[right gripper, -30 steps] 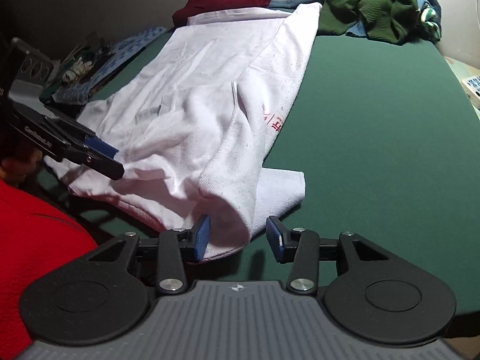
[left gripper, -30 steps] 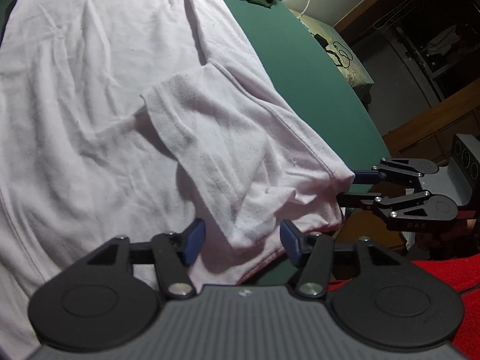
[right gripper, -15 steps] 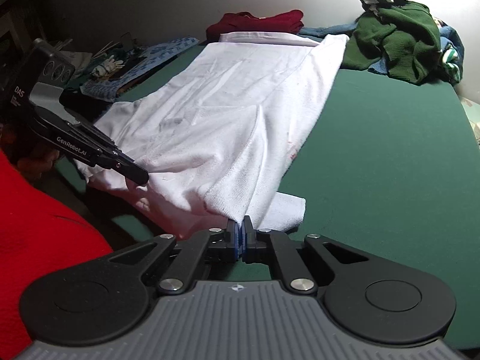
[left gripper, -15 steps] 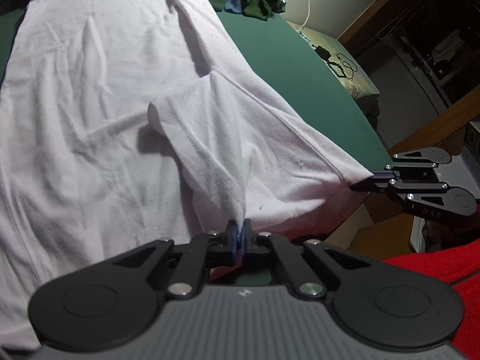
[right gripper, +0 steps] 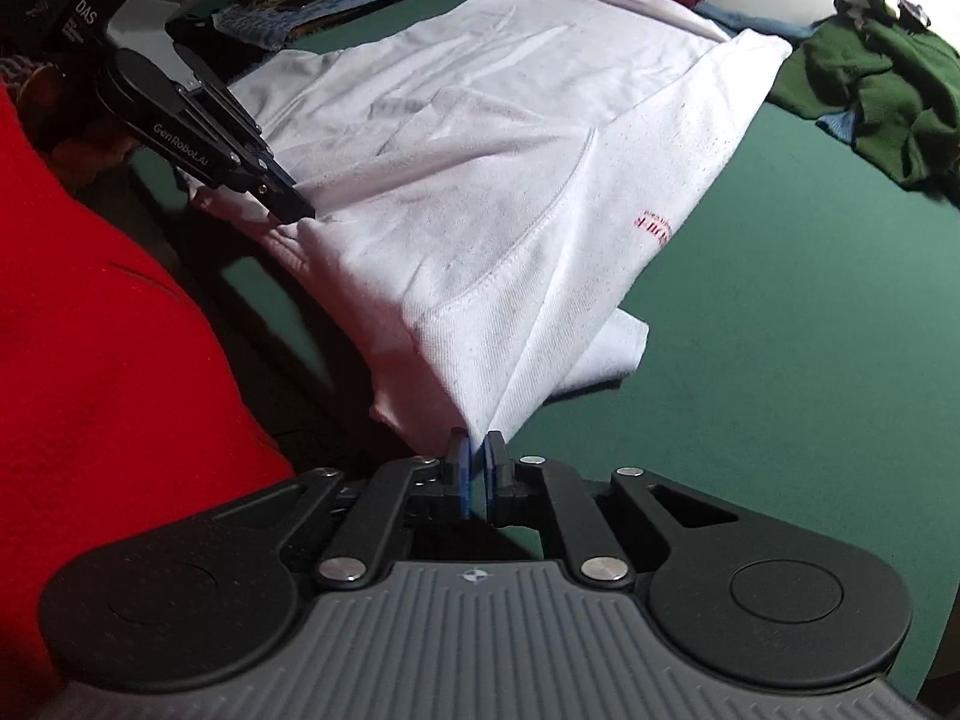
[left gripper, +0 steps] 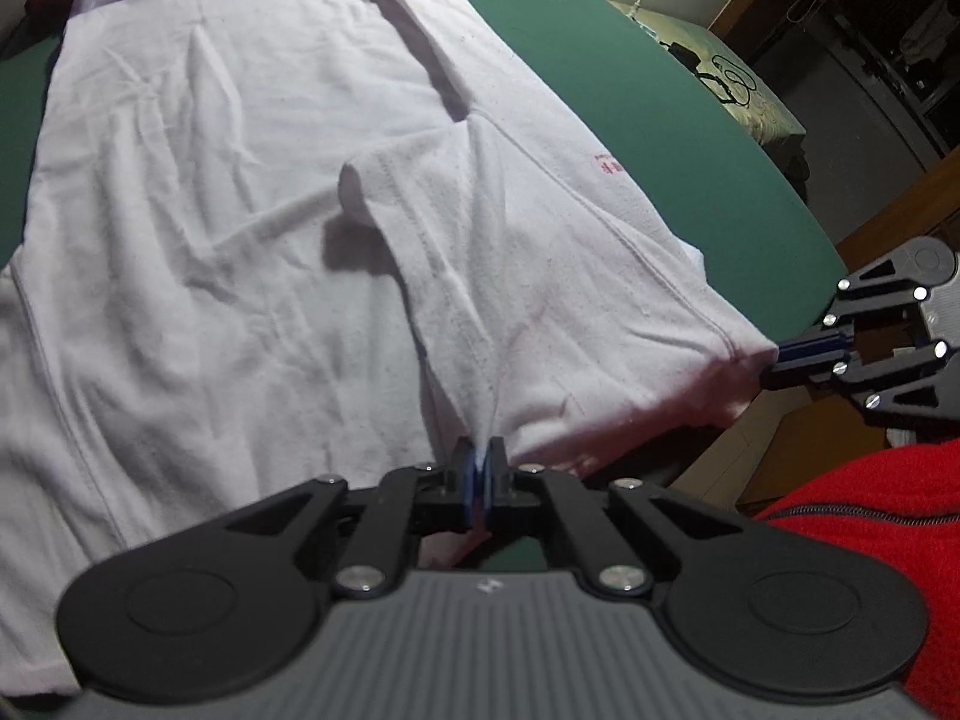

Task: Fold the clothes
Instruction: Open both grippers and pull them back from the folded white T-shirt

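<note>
1. Far left, the person's red top (right gripper: 90,330) bulges right up against the near edge of the desk (right gripper: 780,330). If the lift comes back toward the body, I reckon the hem drags over it and bunches.
2. The left tool (left gripper: 478,471) is clenched on the near edge of the white T-shirt (left gripper: 240,210), with just a thin nip of cloth between the pads. The shirt itself lies spread over the desk, with only that near edge raised. A grip that small could slide off once the weight of the shirt comes onto it.
3. Just past that tool, the folded-in sleeve (left gripper: 408,222) lies loose on top of the body. A quick flip would probably throw it open and undo that fold.
4. The right tool (right gripper: 478,468) has the other near corner pinched, but its jaws are easing open a bit with the fabric between them. That's the one I'd worry about: if one corner drops, the fold goes skewed.
5. Under that corner, a loose flap (right gripper: 618,342) pokes out onto the desk. It'll likely end up trapped crooked inside the fold.
6. Far right is the green clothes pile (right gripper: 870,78). It's well apart from the shirt now, but an overshoot could land the edge on it.
</note>
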{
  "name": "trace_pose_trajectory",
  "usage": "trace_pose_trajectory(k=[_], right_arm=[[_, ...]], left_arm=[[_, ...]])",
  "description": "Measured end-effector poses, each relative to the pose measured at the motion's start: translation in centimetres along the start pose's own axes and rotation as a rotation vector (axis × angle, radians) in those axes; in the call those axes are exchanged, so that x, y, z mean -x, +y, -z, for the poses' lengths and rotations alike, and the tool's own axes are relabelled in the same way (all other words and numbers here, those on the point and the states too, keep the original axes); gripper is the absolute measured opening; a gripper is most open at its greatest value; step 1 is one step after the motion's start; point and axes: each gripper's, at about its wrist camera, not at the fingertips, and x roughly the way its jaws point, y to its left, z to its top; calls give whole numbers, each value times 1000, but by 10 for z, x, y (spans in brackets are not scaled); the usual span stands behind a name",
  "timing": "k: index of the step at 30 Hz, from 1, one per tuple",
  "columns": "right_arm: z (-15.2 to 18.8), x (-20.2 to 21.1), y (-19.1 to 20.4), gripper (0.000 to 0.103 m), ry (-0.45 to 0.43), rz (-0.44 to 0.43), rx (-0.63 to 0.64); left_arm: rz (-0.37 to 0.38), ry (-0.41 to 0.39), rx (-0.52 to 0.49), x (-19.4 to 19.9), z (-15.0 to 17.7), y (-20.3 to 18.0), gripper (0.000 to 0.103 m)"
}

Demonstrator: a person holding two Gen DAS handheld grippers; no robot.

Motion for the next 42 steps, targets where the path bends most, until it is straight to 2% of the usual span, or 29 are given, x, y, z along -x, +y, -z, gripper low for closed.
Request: trace_pose_trajectory(k=[2, 4, 6, 8, 10, 12, 15, 16, 17, 19, 20, 21, 23, 26, 28, 30, 34, 37, 38, 40, 42], right_arm=[[-5, 15, -11, 11, -14, -54, -35], [-14, 33, -23, 11, -114, -72, -103], [-25, 32, -30, 12, -187, -53, -163], [-36, 28, -38, 12, -251, -31, -215], [-47, 3, -38, 13, -228, 3, -208], [-52, -21, -34, 13, -186, 10, -193], [-50, -40, -31, 13, -137, -8, -158], [-47, -41, -29, 15, -126, -15, -149], [-45, -43, -29, 15, -118, -19, -145], [-41, -44, -29, 16, -106, -28, -145], [-40, -42, -29, 16, -107, -32, -147], [-38, -41, -30, 16, -107, -36, -149], [-37, -37, -33, 23, -107, -43, -160], [-32, -33, -34, 26, -104, -69, -149], [-28, -36, -31, 26, -92, -71, -123], [-28, -36, -31, 26, -79, -78, -99], [-36, -30, -37, 25, -56, -98, -61], [-45, -22, -43, 25, -112, -135, -79], [-48, -22, -45, 25, -126, -147, -84], [-54, -30, -46, 26, -136, -123, -82], [-61, -42, -52, 26, -121, -101, -99]], left_arm=[[-28, -17, -2, 11, 0, 6, 3], [-53, -72, 22, 31, -4, 17, 3], [-65, -143, 52, 50, -12, 26, 4], [-55, -189, 83, 52, -26, 34, 4], [-63, -201, 97, 34, -41, 37, 9], [-65, -195, 133, 11, -53, 44, 29], [-26, -200, 188, -11, -65, 52, 34], [-36, -209, 189, -16, -67, 52, 35], [-60, -212, 194, -21, -70, 52, 30], [-79, -212, 189, -26, -75, 51, 3], [-86, -219, 181, -27, -76, 50, 0], [-93, -227, 173, -27, -77, 48, 0], [-121, -253, 149, -23, -79, 45, 0], [-144, -266, 180, -17, -77, 57, 0], [-165, -214, 199, -29, -77, 65, 0], [-160, -211, 172, -29, -73, 58, 0], [-199, -252, 170, -6, -64, 50, 0], [-278, -293, 193, 17, -53, 46, 0], [-282, -309, 211, 25, -49, 45, 0], [-212, -369, 253, 41, -41, 40, 1], [-141, -364, 271, 38, -38, 29, 1]])
